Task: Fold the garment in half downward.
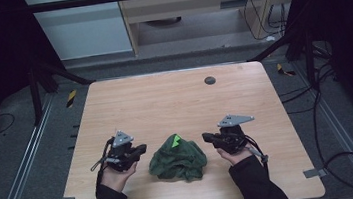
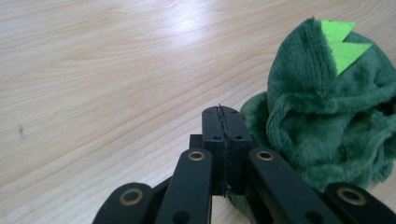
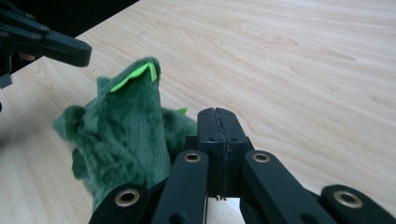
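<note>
Left gripper [image 1: 141,149] and right gripper [image 1: 208,137] sit near the table's front edge, each with jaws pressed together on nothing, tips pointing inward. Between them, just beside both tips but apart from them, lies a crumpled dark green plush garment with bright green felt spikes [image 1: 177,157], heaped on the pale wood-grain table [image 1: 174,99]. Judged light, soft and limp; it will sag and drape when lifted. Best purchase: a raised fold or the spiked peak [image 2: 343,44]. Farther back, a small dark round disc [image 1: 209,80] lies well apart.
</note>
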Demonstrator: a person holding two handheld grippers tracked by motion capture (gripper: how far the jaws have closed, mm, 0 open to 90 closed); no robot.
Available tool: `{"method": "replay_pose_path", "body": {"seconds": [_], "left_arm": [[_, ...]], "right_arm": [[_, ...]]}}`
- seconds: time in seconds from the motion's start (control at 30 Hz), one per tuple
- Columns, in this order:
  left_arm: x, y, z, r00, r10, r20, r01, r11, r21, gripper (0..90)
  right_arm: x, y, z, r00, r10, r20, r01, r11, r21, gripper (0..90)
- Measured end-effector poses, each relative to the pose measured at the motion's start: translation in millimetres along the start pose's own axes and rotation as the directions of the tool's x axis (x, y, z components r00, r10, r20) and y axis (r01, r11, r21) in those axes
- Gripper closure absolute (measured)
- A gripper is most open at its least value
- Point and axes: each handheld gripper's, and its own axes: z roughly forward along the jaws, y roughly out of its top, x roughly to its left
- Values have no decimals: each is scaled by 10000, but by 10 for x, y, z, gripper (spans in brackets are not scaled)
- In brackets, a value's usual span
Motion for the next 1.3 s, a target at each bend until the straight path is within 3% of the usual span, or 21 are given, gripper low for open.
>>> {"method": "replay_pose_path", "body": {"seconds": [0.3,0.77,1.03,1.3], "left_arm": [[2,123,189,9996,2,266,-2,10000,-8,898],[-83,68,451,9956,405,849,-466,9964,706,898],[-133,70,399,9929,462,1093,-525,9971,556,897],[-214,64,260,9868,760,1429,-824,9958,396,897]], "right_arm": [[-19,67,185,10000,51,-7,-51,10000,61,900],[45,-23,415,9994,8,-355,17,9975,700,900],[118,-39,458,9980,-116,-624,169,9963,843,899],[194,-15,387,9956,-250,-901,310,9973,659,898]]}}
